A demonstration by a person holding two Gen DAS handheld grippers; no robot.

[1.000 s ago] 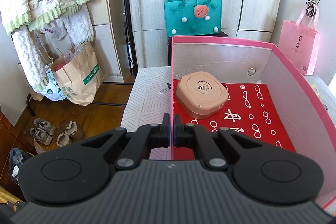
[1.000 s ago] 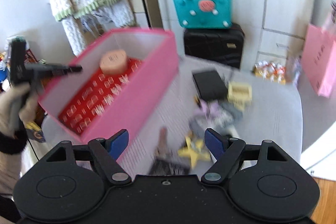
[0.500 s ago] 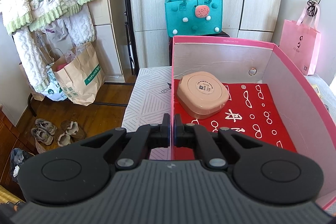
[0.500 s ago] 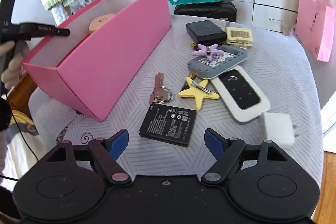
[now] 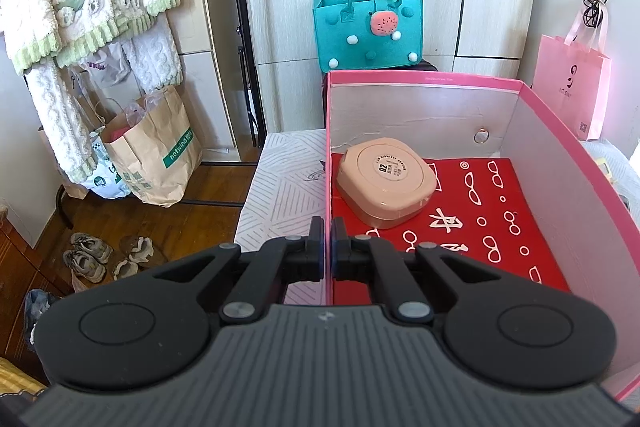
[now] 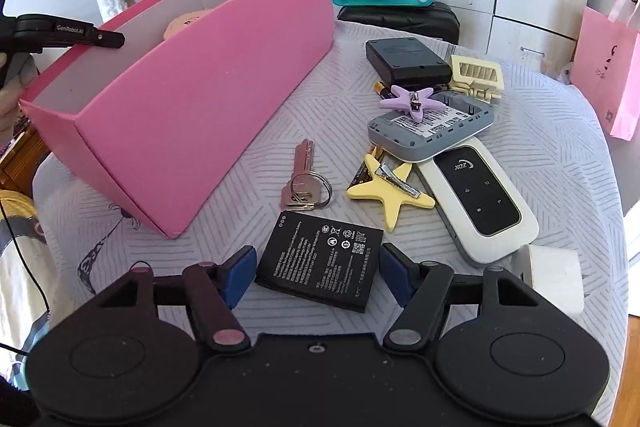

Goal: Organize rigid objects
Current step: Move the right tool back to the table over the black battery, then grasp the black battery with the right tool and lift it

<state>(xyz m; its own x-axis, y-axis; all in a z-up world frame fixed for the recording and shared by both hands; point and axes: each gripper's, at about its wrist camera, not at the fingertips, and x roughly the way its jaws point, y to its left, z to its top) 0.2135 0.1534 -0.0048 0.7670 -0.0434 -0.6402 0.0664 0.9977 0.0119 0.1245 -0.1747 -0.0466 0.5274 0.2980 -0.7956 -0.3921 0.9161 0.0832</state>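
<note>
Lowering right hand-held gripper [image 6: 316, 273], jaws narrowing around black battery [image 6: 320, 261], untouched.

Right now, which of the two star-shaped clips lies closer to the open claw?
The yellow star clip, lying beside the keys just beyond the black battery. The purple star clip sits farther back, on top of the grey device.

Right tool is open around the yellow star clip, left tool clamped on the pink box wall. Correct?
Not quite. In the right wrist view the right tool is open around the black battery; its jaws have just been closing. The yellow star clip lies further off on the table. The left tool is indeed clamped on the pink box wall.
</note>
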